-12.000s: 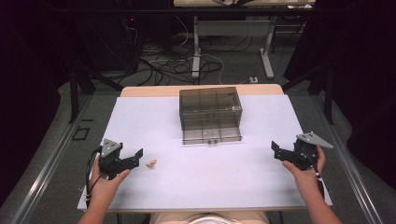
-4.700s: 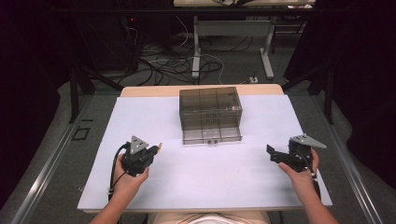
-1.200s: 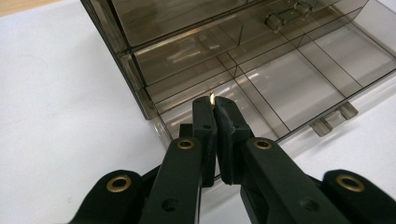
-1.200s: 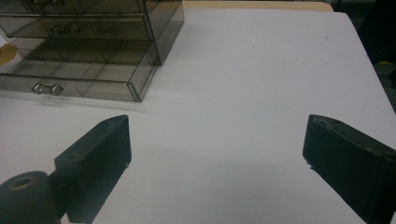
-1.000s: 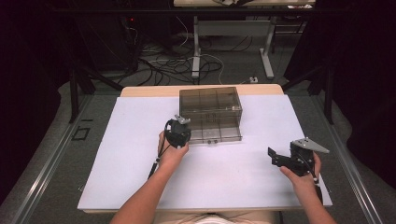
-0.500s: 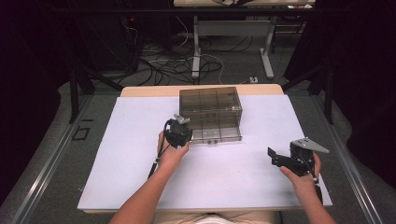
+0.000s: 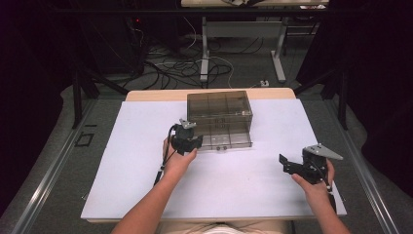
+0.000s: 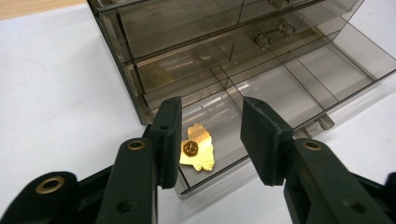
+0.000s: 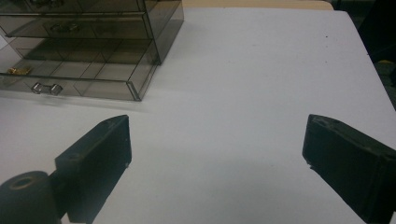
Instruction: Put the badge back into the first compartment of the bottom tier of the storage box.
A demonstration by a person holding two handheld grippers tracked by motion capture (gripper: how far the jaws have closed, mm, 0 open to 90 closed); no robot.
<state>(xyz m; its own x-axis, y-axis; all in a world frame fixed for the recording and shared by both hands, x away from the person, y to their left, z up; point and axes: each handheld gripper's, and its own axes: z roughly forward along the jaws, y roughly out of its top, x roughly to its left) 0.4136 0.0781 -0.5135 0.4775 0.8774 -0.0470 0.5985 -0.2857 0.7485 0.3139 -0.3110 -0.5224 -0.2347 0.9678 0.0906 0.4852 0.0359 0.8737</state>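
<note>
- Tongs on the left (image 8: 210, 140) sit with their jaws apart, hanging above the corner compartment of the pulled-out bottom drawer (image 8: 299, 93); in the high view these left tongs (image 7: 189, 141) are just left of centre frame, at the drawer's left front corner.
- Between those jaws, low in the centre of the left gripper view, a small gold pin (image 8: 198, 148) lies flat on the drawer floor, its round clasp facing up. It looks free of both jaws, though the left jaw's edge overlaps it in the picture.
- The smoky clear plastic drawer organiser (image 7: 219, 111) stands in the upper middle of the high view on the white tabletop (image 7: 122, 161), with its lowest drawer drawn toward the person and the upper drawers closed.
- In the right gripper view the same organiser (image 9: 154, 28) fills the upper left corner, the open drawer's two small knobs (image 9: 45, 88) face the camera, and a glint of the gold pin (image 9: 14, 71) shows at the far left edge.
- The right tongs (image 9: 217, 158) are spread wide over bare tabletop, holding nothing; in the high view they (image 7: 287, 164) are at the lower right, well apart from the organiser, gripped by the right hand (image 7: 316, 183).
</note>
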